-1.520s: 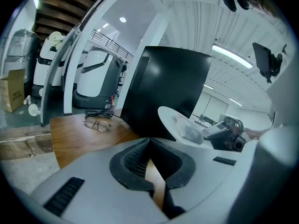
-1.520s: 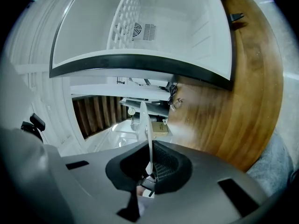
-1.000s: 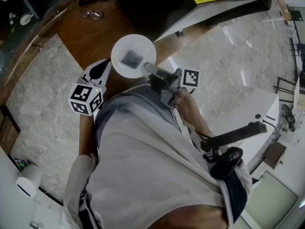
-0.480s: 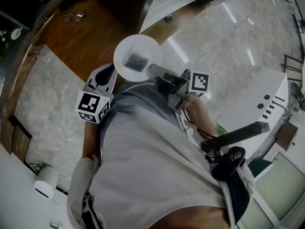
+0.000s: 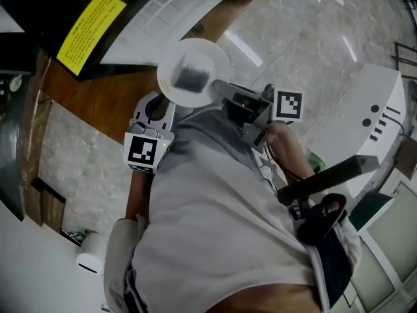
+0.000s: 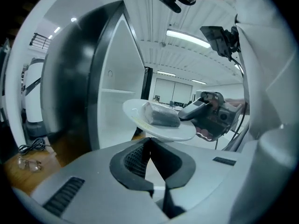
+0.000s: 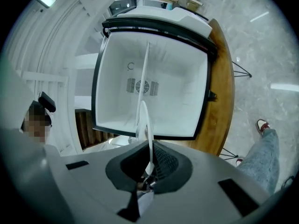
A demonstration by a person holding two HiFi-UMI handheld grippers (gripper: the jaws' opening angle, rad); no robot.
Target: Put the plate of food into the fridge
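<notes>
Head view: plate (image 5: 193, 72) in right gripper (image 5: 219, 88)

Straight ahead of the right gripper (image 7: 147, 171), the fridge's white chamber (image 7: 177, 92) stands open and roomy. Only a thin shelf (image 7: 146, 73) crosses it, in line with the plate (image 7: 142, 120) clamped edge-on in the jaws. A black frame (image 7: 154, 29) rims the opening, with the wooden counter (image 7: 222, 101) alongside. The fridge's dark front edge (image 6: 70, 87) stands to the left of the left gripper (image 6: 149, 162).
</notes>
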